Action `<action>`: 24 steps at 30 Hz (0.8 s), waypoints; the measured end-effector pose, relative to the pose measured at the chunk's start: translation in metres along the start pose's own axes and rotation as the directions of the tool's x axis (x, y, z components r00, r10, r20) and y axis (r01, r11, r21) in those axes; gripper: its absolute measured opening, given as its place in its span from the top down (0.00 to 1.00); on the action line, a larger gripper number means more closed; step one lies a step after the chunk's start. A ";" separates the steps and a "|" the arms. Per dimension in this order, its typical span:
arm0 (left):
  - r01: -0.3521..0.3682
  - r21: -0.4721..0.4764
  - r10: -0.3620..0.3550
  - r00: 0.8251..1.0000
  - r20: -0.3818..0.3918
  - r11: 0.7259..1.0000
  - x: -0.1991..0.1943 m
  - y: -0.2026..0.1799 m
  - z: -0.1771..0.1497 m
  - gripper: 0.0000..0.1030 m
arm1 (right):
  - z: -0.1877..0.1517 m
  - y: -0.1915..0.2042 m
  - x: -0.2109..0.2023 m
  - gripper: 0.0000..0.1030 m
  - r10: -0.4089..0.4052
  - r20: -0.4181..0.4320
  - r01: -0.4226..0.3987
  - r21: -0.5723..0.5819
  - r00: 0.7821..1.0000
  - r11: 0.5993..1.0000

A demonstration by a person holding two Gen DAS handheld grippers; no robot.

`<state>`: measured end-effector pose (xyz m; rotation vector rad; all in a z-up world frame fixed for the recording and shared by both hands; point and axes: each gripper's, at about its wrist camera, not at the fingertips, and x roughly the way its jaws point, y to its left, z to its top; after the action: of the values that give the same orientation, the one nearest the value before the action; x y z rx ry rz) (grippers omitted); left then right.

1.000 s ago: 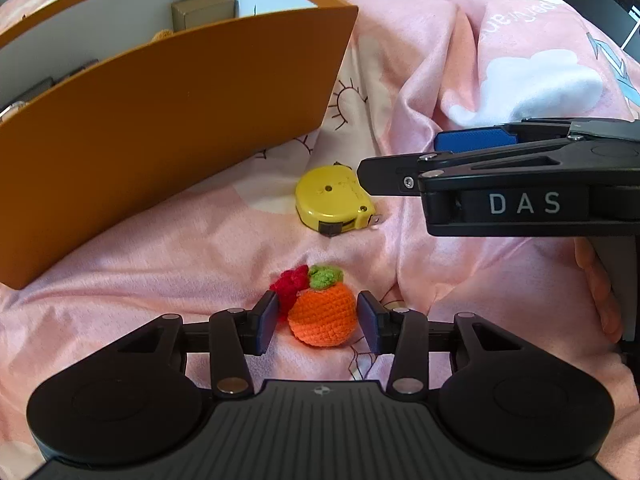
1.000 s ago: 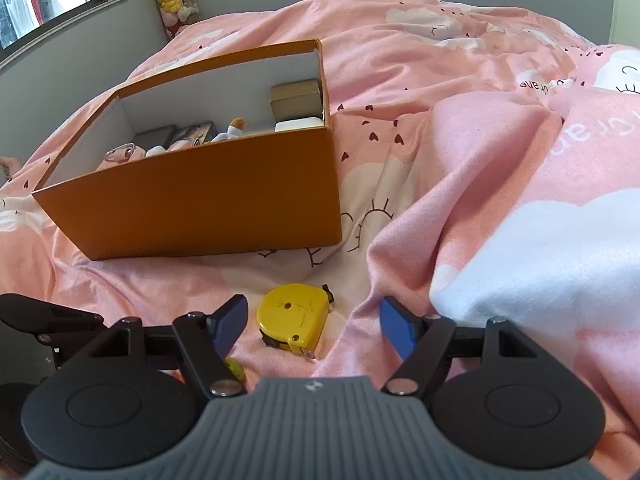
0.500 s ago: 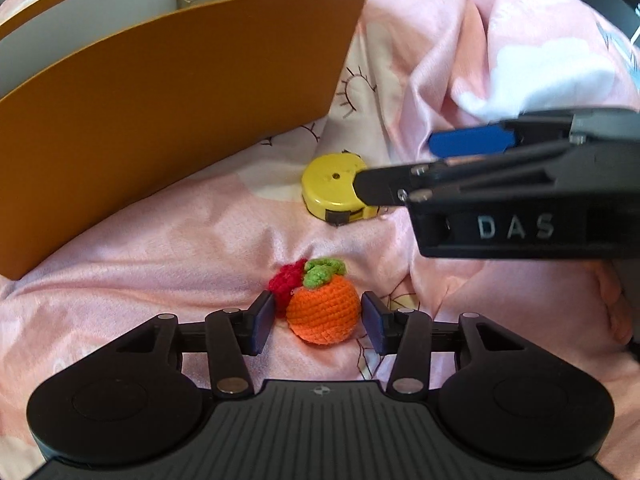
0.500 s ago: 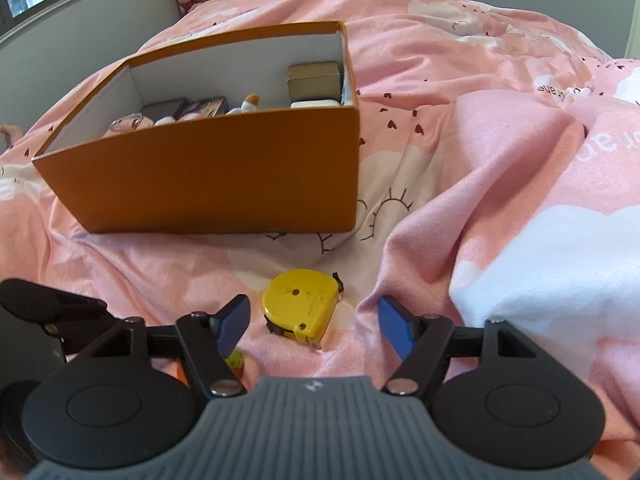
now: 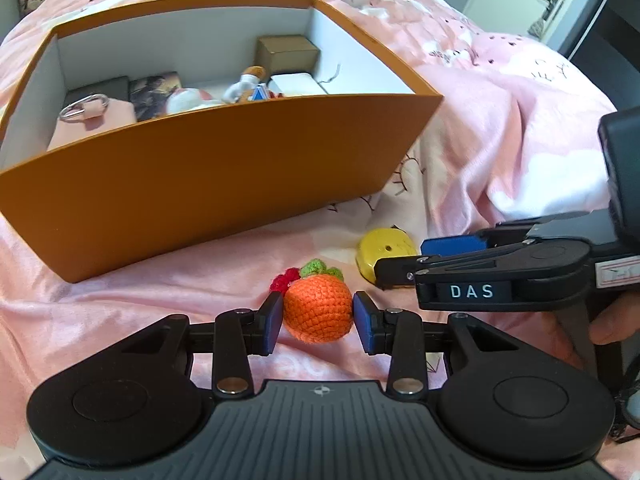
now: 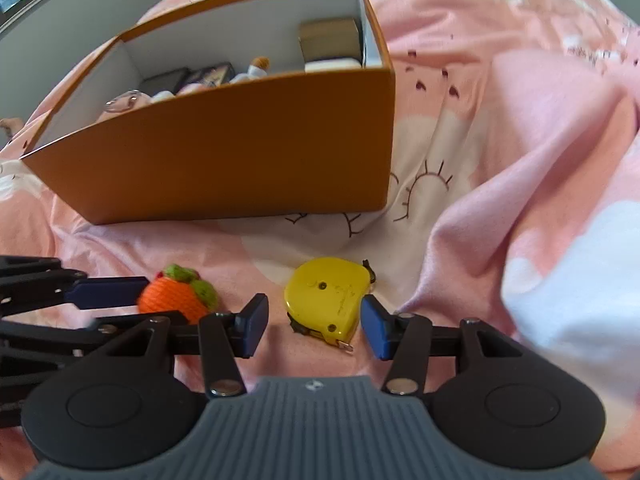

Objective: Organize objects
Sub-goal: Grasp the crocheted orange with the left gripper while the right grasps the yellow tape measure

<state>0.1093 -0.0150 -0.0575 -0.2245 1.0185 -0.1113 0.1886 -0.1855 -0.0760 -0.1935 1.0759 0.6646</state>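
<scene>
An orange crochet fruit (image 5: pixel 318 308) with green leaves and a red bit (image 5: pixel 285 278) behind it sits between the blue pads of my left gripper (image 5: pixel 316 320). Its jaws are closing and both pads press on the fruit's sides. A yellow tape measure (image 6: pixel 326 298) lies on the pink bedding between the pads of my right gripper (image 6: pixel 314 326). Those jaws are closing too, with a gap still showing at the left pad. Behind both stands the open orange box (image 5: pixel 200 184). In the left wrist view the right gripper (image 5: pixel 416 258) half hides the tape measure (image 5: pixel 384 246).
The box (image 6: pixel 240 148) holds a small brown carton (image 5: pixel 286 54), a white case (image 5: pixel 296 84), a plush figure, a keyring (image 5: pixel 84 106) and dark cards. Rumpled pink and white bedding (image 6: pixel 540 200) rises to the right. A person's hand (image 5: pixel 612 320) grips the right tool.
The left gripper narrowed onto the crochet fruit and rose, so the box's inside came into view. The right gripper sank closer over the tape measure and its jaws narrowed.
</scene>
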 end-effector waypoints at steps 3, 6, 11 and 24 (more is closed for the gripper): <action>0.006 -0.021 -0.007 1.000 -0.014 1.000 0.002 0.007 0.000 0.58 | 0.003 0.000 0.010 0.46 -0.006 -0.025 0.007 0.016 1.000 1.000; 0.000 -0.036 -0.002 0.999 -0.054 0.999 0.010 0.010 -0.002 0.58 | 0.005 0.001 0.020 0.45 -0.026 -0.044 0.027 0.010 0.999 1.000; -0.004 -0.042 0.001 0.997 -0.077 0.999 0.021 0.012 -0.005 0.57 | 0.001 0.003 0.032 0.47 -0.045 -0.060 0.045 0.003 0.997 0.999; 0.012 -0.055 -0.016 0.997 -0.069 0.998 0.020 0.017 -0.011 0.57 | -0.010 0.006 0.020 0.48 -0.033 -0.024 0.033 0.021 0.999 0.999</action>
<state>0.1102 -0.0041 -0.0841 -0.2789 1.0902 -0.1049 0.1839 -0.1772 -0.0968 -0.2004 1.1003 0.6221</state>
